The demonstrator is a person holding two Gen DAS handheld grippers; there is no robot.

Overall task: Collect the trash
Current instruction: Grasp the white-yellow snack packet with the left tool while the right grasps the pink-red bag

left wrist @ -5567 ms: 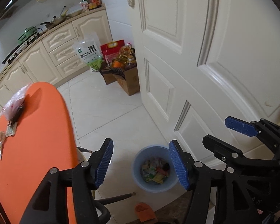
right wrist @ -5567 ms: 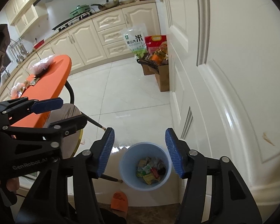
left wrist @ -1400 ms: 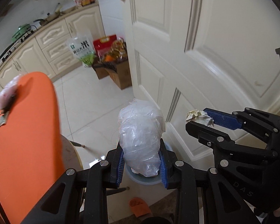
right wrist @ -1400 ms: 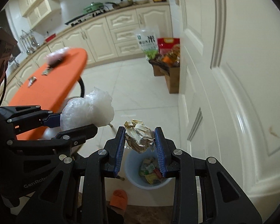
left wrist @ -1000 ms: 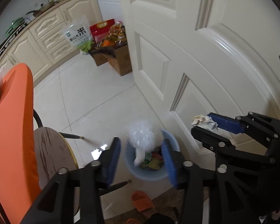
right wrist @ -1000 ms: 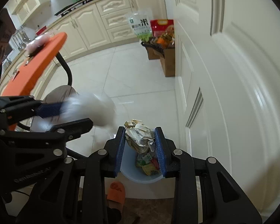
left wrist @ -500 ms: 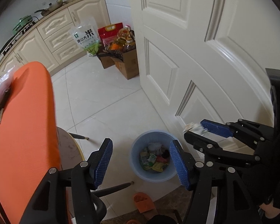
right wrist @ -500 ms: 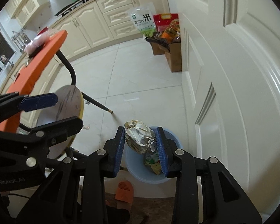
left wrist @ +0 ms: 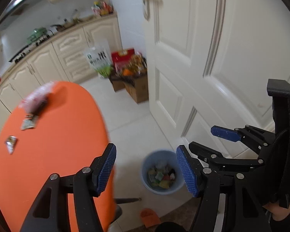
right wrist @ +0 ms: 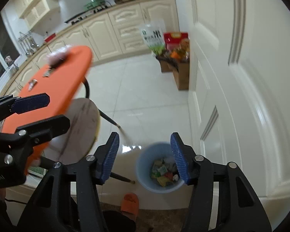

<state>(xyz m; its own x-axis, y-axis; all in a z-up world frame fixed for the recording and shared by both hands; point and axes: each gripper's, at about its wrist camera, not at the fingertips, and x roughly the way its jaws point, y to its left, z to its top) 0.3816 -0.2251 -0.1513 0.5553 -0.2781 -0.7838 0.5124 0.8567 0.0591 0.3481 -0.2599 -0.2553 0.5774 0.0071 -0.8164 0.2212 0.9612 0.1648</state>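
A light blue trash bin (left wrist: 145, 169) (right wrist: 140, 168) stands on the floor by the white door, with several bits of trash inside. My left gripper (left wrist: 147, 171) is open and empty, held high between the orange table and the bin. My right gripper (right wrist: 144, 155) is open and empty above the bin; it also shows in the left wrist view (left wrist: 206, 139). On the orange table (left wrist: 54, 135) (right wrist: 58, 85) lie a pinkish plastic bag (left wrist: 36, 98) (right wrist: 59, 57) and small wrappers (left wrist: 10, 143) (left wrist: 29, 122) (right wrist: 32, 82).
A white panelled door (left wrist: 212, 61) fills the right side. A round stool (right wrist: 81, 127) with thin metal legs stands beside the bin. Cardboard boxes with groceries (right wrist: 176, 60) sit by the door. An orange slipper (right wrist: 130, 203) lies near the bin. Cream kitchen cabinets (right wrist: 116, 29) line the far wall.
My right gripper has opened and the crumpled wrapper it held is gone from between its jaws. Both views have swung upward and left, showing more of the orange table.
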